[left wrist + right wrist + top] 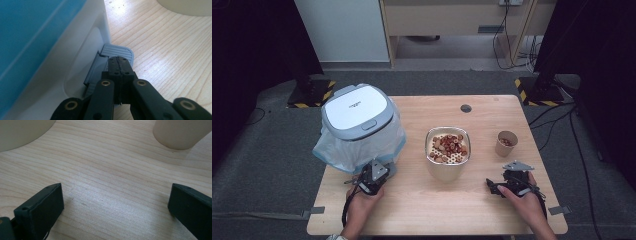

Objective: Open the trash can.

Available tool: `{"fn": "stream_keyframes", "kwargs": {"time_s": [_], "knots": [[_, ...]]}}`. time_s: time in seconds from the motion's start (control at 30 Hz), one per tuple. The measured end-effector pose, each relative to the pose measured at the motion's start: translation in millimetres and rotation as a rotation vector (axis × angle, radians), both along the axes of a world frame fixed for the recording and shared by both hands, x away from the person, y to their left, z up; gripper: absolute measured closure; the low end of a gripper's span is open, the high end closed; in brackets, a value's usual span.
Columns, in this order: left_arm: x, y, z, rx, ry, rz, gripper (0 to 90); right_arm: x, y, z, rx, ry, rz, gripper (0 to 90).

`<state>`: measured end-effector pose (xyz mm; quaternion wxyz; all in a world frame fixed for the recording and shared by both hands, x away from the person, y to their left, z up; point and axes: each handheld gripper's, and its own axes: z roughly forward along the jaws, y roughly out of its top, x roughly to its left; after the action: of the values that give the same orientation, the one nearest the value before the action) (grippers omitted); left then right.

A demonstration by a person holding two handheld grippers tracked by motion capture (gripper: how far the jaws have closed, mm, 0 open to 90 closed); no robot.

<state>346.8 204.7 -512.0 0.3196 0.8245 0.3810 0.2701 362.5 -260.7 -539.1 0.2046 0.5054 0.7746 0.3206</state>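
Wood table on grey carpet, dark stands at both sides. Far left: pedal bin w/ white lid, lid down, blue-tinted liner bagging out round the body. Left gripper sits at the bin's near foot, jaws pinched together w/ nothing between them, tips right at the grey ribbed pedal, which sticks out low from the bin wall; whether they touch it can't be told. Pedal lies just ahead of and under the tips, so prob. a straight downward push, left hand by far the nearer. Centre: container of nuts. Right: paper cup, then right gripper, jaws wide, empty, over bare wood.
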Motion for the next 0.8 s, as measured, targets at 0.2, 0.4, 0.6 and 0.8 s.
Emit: {"fn": "stream_keyframes", "kwargs": {"time_s": [0.2,0.4,0.6,0.8], "knots": [[0.6,-1.5,-5.1,0.008,0.007,0.002,89.5,0.0,0.0,0.1,0.0,0.001,0.001,0.8],[2.4,-0.2,-8.3,-0.009,0.028,0.007,89.5,-0.1,0.2,0.1,0.0,-0.002,-0.005,0.9],[2.6,-0.1,-8.5,-0.013,0.028,0.008,89.5,-0.6,1.1,0.5,0.009,-0.001,-0.01,1.5],[2.7,0.2,-8.5,-0.016,0.028,0.007,89.5,-1.0,0.7,5.4,0.034,-0.003,-0.01,6.9]]}}
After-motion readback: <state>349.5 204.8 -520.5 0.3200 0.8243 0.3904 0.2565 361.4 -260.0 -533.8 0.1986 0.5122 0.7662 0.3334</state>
